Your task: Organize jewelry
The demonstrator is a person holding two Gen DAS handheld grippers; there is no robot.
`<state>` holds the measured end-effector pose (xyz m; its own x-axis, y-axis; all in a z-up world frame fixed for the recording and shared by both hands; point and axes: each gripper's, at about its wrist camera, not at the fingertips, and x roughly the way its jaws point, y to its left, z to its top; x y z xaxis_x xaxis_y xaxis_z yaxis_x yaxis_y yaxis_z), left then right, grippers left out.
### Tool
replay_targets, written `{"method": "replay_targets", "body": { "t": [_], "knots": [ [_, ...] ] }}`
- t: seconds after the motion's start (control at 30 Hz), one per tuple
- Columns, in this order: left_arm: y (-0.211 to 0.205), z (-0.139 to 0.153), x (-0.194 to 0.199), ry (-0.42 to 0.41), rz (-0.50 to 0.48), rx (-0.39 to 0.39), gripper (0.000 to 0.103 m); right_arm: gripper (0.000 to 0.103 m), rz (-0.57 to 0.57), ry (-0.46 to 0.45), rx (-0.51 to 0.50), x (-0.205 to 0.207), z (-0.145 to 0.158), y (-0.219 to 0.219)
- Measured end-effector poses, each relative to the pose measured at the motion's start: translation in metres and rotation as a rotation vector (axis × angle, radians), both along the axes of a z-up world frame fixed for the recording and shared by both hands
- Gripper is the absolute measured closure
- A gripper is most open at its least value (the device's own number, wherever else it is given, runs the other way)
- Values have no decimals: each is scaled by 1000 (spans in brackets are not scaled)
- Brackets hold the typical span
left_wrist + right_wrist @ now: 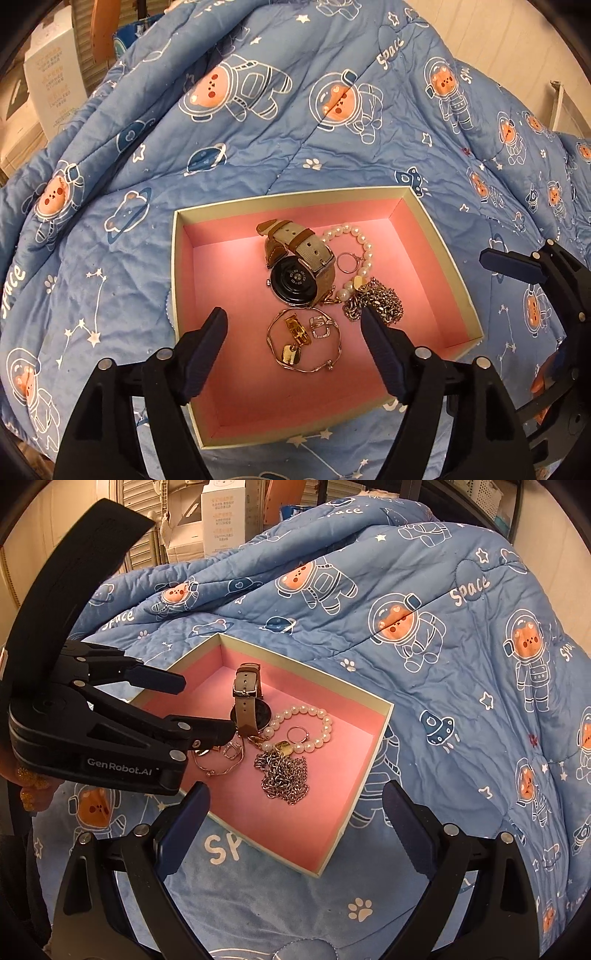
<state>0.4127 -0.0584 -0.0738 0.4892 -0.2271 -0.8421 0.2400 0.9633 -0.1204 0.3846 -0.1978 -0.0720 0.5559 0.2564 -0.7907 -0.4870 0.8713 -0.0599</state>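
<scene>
A cream box with a pink inside (207, 258) (369, 746) lies on a blue quilt. In it lie a watch with a tan strap (295, 266) (245, 701), a pearl bracelet (364, 251) (314, 723), a thin ring (347, 263) (297, 734), a silver chain heap (380, 301) (284, 775), a gold bangle (277, 350) (218, 770) and gold earrings (295, 332). My left gripper (293, 321) (207, 709) is open and empty, its fingers low over the bangle and earrings. My right gripper (295, 805) (517, 266) is open and empty over the box's near corner.
The blue space-bear quilt (258, 129) (443, 664) covers the whole surface and rises in folds behind the box. White cartons (51, 74) (225, 513) stand beyond the quilt at the back left. A white wall (498, 33) is at the back right.
</scene>
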Motion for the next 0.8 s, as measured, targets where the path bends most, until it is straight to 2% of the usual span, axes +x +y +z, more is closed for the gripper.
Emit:
{"method": "replay_targets", "body": {
  "t": [0.07,0.13,0.27,0.33,0.53,0.7,0.8],
  "knots": [
    [3,8,-11,-59,26,-4,14,10,-17,-8,17,-7,2,-1],
    [5,13,-23,-115,45,7,9,8,-38,-17,33,-14,3,-2],
    [11,20,-49,-210,81,60,7,6,-95,-28,43,-25,0,-3],
    [19,21,-64,-246,105,60,7,6,-119,-24,57,-33,-2,-4],
    [37,29,-115,-340,137,10,7,6,-168,-84,77,-69,-1,-3],
    [50,29,-152,-347,194,-35,7,6,-217,-158,95,-106,9,-1],
    [60,30,-180,-365,222,-59,7,6,-237,-171,129,-132,14,0]
  ]
}}
